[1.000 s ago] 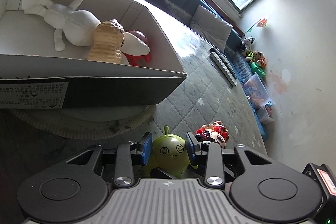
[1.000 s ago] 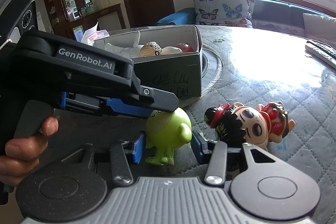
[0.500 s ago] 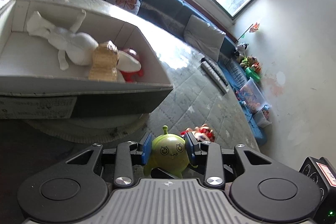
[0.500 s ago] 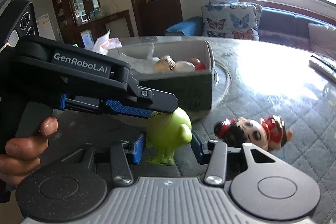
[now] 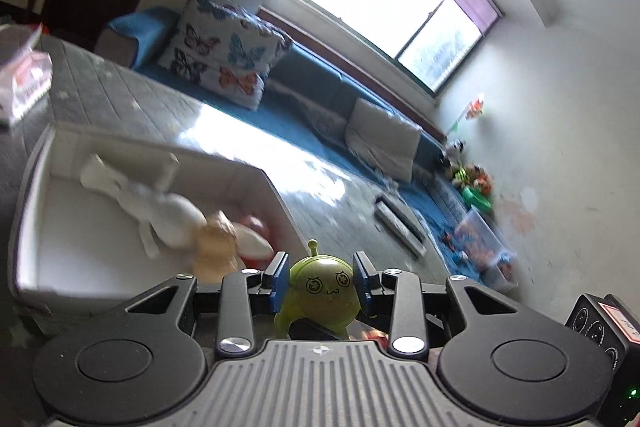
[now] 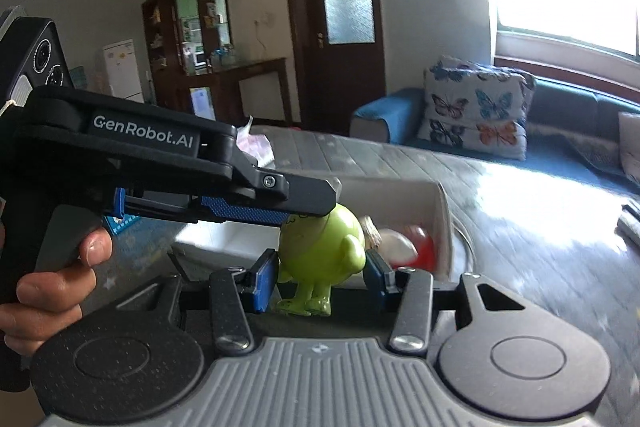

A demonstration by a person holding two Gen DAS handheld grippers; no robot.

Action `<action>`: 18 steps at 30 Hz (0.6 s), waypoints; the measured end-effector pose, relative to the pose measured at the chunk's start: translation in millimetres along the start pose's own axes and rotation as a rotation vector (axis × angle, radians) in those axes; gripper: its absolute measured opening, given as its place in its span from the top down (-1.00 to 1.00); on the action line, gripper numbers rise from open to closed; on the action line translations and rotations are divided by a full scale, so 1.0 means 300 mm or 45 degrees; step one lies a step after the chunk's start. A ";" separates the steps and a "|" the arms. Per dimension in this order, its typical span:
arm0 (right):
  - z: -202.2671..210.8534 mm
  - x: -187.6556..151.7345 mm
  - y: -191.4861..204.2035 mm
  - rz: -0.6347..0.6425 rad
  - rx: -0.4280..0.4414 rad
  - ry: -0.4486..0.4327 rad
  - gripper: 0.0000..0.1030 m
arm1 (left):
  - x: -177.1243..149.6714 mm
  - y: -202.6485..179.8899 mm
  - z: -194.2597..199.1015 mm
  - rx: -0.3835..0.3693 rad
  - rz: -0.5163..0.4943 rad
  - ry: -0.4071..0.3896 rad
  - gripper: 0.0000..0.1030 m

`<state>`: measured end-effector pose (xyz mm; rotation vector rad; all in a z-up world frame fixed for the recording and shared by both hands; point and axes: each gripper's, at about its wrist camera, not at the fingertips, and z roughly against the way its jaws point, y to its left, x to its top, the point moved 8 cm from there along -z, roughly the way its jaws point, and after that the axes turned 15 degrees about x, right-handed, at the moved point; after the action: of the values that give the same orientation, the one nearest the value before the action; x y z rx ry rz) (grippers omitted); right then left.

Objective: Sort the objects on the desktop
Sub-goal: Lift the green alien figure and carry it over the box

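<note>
Left wrist: jaws pinching glossy round green toy (image 5: 322, 293); white box (image 5: 36, 187)

The only readable text is "GenRobot.AI", printed in white letters on the black plastic body of the left gripper (image 6: 276, 217), seen in the right wrist view. A red-and-white label on the small black box (image 5: 608, 331) at the lower right edge of the left wrist view is too blurred to read.

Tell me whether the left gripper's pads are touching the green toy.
Touching. In the left wrist view both blue pads press the sides of the green toy, no gap visible, left gripper shut on it.
</note>
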<state>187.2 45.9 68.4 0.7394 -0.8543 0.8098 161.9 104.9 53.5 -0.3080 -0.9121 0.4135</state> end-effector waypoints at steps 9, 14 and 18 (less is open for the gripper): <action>-0.216 0.097 -0.016 -0.006 0.099 0.057 0.10 | 0.136 0.160 -0.074 0.102 0.060 -0.019 0.29; -0.348 0.085 -0.046 -0.051 0.150 0.143 0.10 | 0.147 0.268 -0.163 0.163 0.116 0.040 0.29; -0.424 0.049 -0.072 -0.085 0.173 0.220 0.10 | 0.134 0.336 -0.238 0.197 0.156 0.103 0.29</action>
<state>256.1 143.7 17.9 0.8011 -0.6212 0.8645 220.3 206.7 -2.8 -0.2381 -0.7797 0.5778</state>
